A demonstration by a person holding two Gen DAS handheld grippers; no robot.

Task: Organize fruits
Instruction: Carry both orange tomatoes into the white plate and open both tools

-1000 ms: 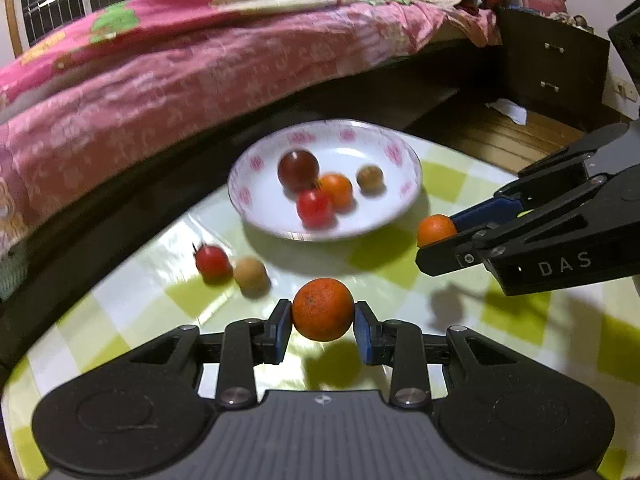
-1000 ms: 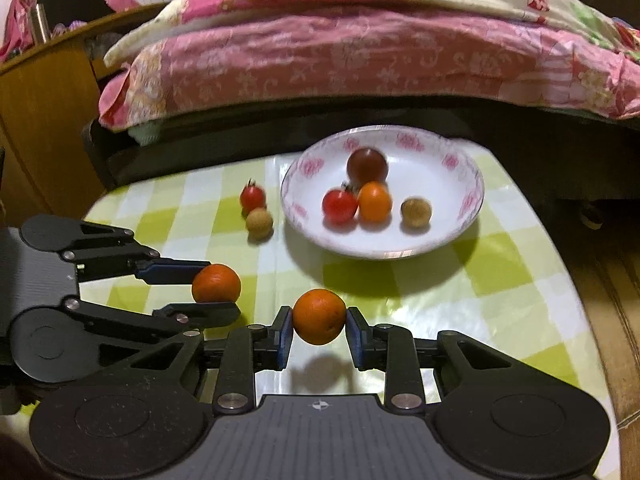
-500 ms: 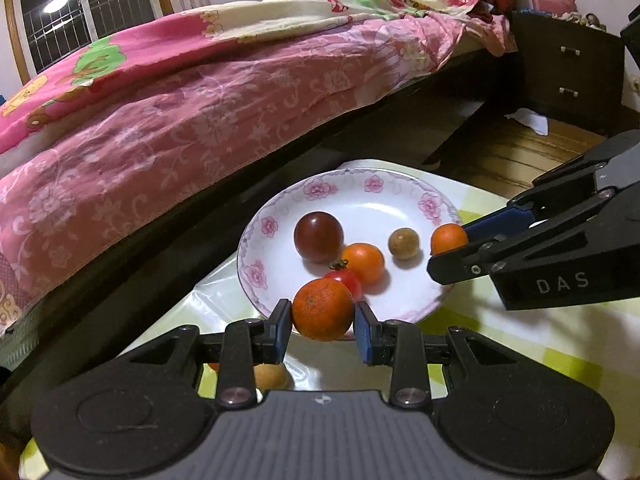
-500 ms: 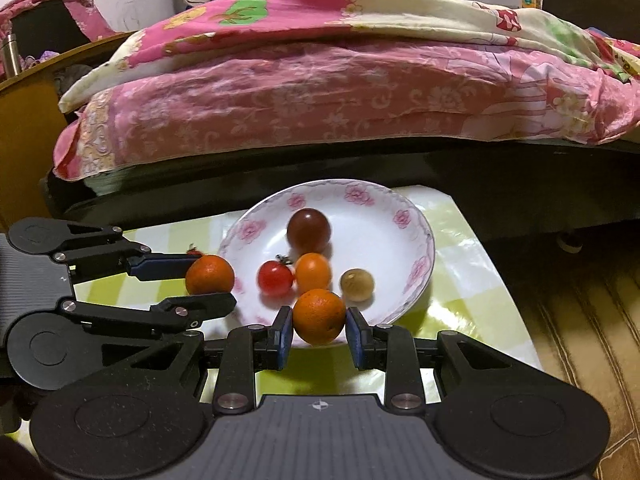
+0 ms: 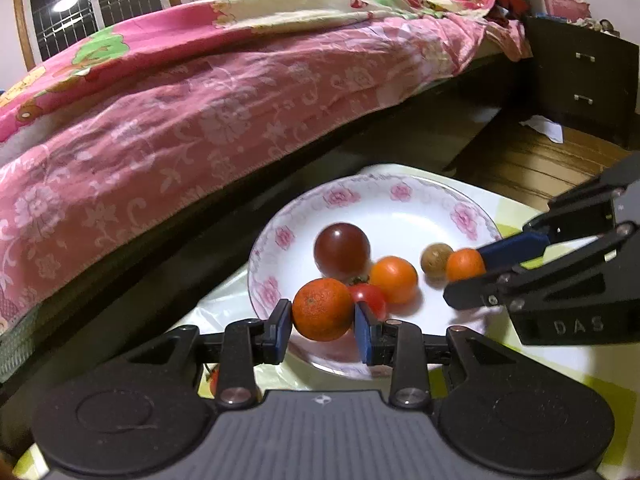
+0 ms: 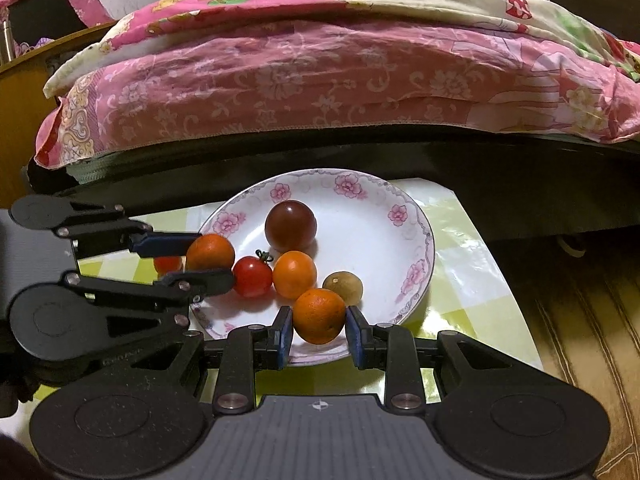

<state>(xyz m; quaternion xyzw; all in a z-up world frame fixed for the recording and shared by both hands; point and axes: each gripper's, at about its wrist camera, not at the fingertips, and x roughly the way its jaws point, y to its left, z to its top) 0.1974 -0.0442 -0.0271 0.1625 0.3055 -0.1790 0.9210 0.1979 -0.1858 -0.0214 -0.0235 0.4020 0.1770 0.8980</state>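
You have brought both grippers from the table in over the plate [image 6: 416, 240], left gripper [image 5: 322, 322] clamped on one orange [image 5: 322, 309], right gripper [image 6: 319, 330] on another orange [image 6: 319, 315]; release looks next.

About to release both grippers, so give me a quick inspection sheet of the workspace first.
Surface: table with green-checked cover, glossy.
Job's things: floral plate holds dark tomato, red cherry tomato, small orange, brown longan. One red fruit off the plate, left.
Clutter: nothing seen.
Grippers: left gripper shut on left orange; right gripper shut on right orange; both over the plate.
Cables: nothing seen.
Surroundings: bed with pink quilt behind; dark dresser; wooden floor.
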